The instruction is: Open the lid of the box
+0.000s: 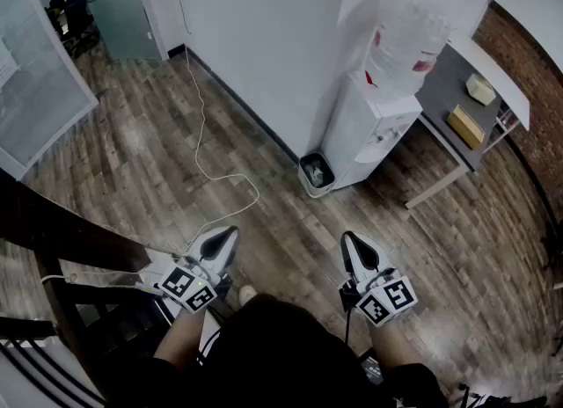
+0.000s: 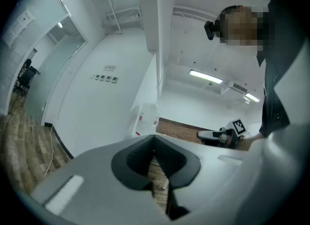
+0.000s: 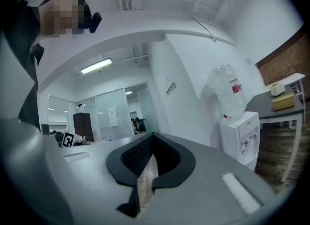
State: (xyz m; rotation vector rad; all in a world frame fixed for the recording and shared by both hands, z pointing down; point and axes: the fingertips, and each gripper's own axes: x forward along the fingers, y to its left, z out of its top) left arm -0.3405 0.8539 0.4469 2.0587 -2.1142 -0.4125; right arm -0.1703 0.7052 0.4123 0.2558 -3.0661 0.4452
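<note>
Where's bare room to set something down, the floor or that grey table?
Grey table: bare beside the water dispenser; a pale box and tan box fill its far side. Floor: open between white cable and small bin; dark furniture crowds lower left.

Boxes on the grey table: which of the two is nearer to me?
The flat tan box, lying toward the near edge of the table. The smaller pale box sits beyond it, further back.
</note>
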